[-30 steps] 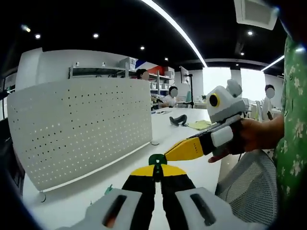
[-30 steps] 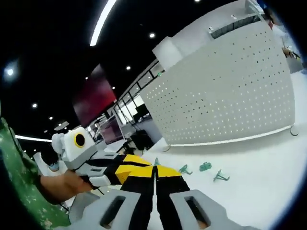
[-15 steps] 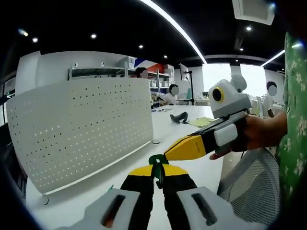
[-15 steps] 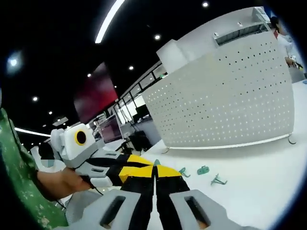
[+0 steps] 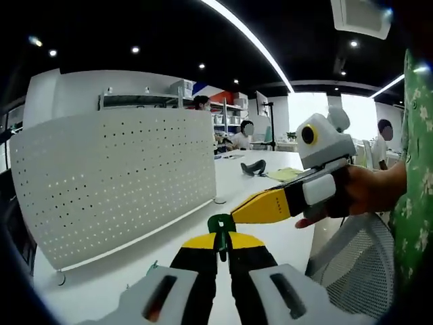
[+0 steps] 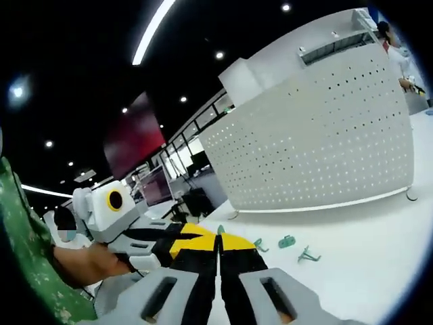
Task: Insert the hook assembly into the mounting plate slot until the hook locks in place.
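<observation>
My left gripper (image 5: 222,241) is shut on a small green hook (image 5: 221,225) that sticks up between its yellow tips. From the right, the right gripper (image 5: 238,217) comes in, held by a hand, with its yellow tip pinching the same hook. In the right gripper view the right gripper (image 6: 218,238) is shut, and a green sliver of the hook (image 6: 220,230) peeks above its tips. The left gripper (image 6: 177,238) meets it there from the left. The white perforated mounting plate (image 5: 115,183) stands upright on the table, left of the grippers, and it also shows as the plate (image 6: 318,142) behind them.
Three loose green hooks (image 6: 287,241) lie on the white table (image 6: 365,271) before the plate's foot. A grey mesh chair (image 5: 352,264) is at the right, by the person's green sleeve (image 5: 413,203). People sit at far desks (image 5: 240,139).
Both grippers stay shut and joined at the hook. The views have shifted only slightly with the hands. Nothing on the table has moved.
</observation>
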Available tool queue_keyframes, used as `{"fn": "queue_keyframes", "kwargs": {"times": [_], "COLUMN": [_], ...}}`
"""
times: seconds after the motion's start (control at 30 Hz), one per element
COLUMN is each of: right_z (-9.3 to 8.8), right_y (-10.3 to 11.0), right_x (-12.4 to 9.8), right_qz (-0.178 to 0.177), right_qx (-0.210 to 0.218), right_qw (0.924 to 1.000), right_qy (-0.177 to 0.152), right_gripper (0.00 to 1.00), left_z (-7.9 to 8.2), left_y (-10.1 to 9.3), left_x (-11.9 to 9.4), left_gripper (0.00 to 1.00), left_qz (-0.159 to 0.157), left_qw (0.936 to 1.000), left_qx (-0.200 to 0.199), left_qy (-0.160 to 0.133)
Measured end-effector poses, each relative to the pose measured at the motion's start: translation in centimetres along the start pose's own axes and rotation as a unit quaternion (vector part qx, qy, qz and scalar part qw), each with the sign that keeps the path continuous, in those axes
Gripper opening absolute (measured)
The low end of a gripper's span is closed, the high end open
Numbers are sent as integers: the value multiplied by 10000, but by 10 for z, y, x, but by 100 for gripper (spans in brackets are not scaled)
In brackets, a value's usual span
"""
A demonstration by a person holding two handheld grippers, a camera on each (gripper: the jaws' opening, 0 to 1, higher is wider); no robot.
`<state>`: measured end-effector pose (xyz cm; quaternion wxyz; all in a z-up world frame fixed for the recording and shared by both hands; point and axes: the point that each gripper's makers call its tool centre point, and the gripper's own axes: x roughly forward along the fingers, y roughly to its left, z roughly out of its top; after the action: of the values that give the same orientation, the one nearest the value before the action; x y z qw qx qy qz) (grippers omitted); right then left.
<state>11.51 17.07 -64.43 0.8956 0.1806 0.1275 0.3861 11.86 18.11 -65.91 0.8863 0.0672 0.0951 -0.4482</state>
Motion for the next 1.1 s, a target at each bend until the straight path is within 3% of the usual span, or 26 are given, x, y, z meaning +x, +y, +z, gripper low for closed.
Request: {"fn": "queue_keyframes", "kwargs": {"times": [1.1], "right_z": [1], "right_y": [3], "right_x": [1], "right_qz": [36], "right_qx": [195], "right_qw": [9998], "right_qy": [-18], "right_gripper": [0], "left_z": [3], "left_y": [1], "left_x": [-3], "left_gripper": [3], "left_qz": [118], "left_qw": [9998], "left_qx": [162], "left_qy": [-66]}}
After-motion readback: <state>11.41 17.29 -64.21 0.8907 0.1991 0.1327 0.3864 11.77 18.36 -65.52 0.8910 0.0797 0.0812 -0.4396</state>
